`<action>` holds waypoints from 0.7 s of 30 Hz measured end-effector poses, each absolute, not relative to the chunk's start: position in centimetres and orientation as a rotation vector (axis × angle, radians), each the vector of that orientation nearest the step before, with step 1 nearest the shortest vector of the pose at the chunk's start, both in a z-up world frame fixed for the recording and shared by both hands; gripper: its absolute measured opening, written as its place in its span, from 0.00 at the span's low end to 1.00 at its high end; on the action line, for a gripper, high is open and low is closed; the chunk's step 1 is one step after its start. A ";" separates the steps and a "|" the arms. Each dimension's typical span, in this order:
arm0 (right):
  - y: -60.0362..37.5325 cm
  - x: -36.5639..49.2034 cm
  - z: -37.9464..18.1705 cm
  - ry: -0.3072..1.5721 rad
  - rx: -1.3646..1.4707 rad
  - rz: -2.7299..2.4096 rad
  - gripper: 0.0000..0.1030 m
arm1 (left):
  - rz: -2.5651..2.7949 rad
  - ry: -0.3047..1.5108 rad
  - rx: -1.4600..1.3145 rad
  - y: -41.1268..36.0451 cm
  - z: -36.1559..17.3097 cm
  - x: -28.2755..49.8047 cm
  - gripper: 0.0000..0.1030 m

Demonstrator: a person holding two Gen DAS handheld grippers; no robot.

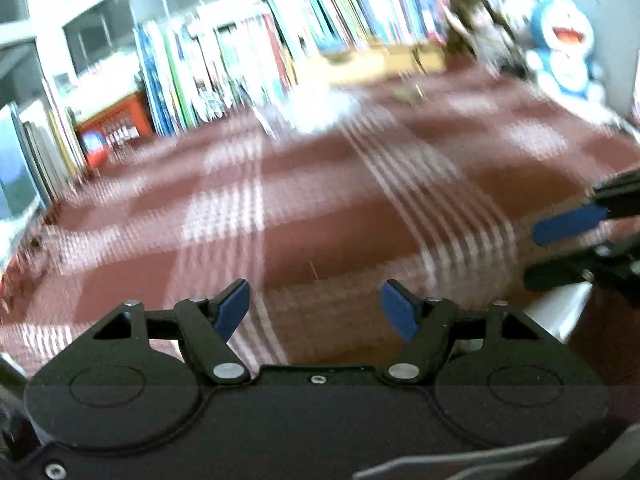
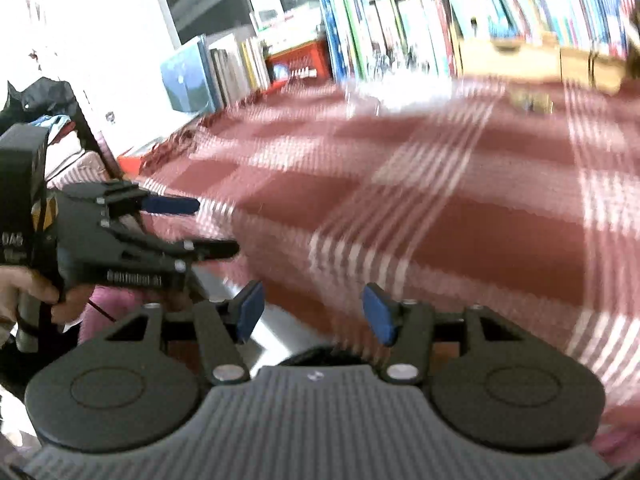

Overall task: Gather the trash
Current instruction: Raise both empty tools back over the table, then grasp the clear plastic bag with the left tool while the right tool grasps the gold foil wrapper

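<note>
Both tools are up over a surface covered in a red and white plaid cloth [image 1: 320,208], and everything past the fingers is smeared with blur. Left tool [image 1: 316,308]: blue pads spread apart, nothing between them, only cloth showing through the gap. Right tool [image 2: 314,312]: same deal, pads standing wide with nothing in them. In the right wrist view the left tool shows at the left edge, side on, with a hand [image 2: 28,292] wrapped round its grip.

As for the trash, the best candidate is a whitish blurry blob [image 1: 320,110] lying on the cloth at the far side, just in front of a low wooden tray [image 1: 372,62]; can't tell what it actually is. It's well apart from both tools. Behind it runs a row of upright books [image 1: 248,52], and a blue and white cat figure [image 1: 564,48] sits at the far right corner.
</note>
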State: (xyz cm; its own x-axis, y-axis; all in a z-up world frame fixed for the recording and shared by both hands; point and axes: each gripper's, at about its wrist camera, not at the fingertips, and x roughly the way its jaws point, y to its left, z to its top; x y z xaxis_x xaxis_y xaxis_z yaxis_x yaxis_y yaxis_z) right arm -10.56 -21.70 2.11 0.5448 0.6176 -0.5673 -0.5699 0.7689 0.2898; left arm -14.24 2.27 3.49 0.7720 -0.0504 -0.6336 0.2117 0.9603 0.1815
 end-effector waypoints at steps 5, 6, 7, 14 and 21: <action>-22.5 -7.4 5.0 0.606 0.012 0.628 0.67 | -0.158 0.607 0.060 4.0 5.8 -8.7 0.77; -22.8 -6.5 5.4 0.589 0.002 0.602 0.67 | -0.164 0.594 0.023 4.1 6.0 -7.6 0.80; -23.1 -5.6 5.7 0.574 -0.005 0.571 0.67 | -0.171 0.580 -0.004 4.3 6.2 -6.5 0.82; -25.8 1.9 6.1 0.567 0.039 0.418 0.74 | -0.148 0.418 0.057 2.5 5.8 1.3 0.95; -28.3 10.6 5.1 0.647 0.274 0.310 0.83 | -0.178 0.429 0.068 0.0 3.9 8.2 1.00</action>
State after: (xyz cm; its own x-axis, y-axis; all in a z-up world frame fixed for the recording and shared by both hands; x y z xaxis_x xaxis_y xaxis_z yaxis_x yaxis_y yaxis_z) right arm 10.60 -28.25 5.07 0.7549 0.3646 -0.5452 -0.1955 0.9185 0.3436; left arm 8.17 -0.04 3.87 0.8943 -0.1573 -0.4190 0.1859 0.9822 0.0282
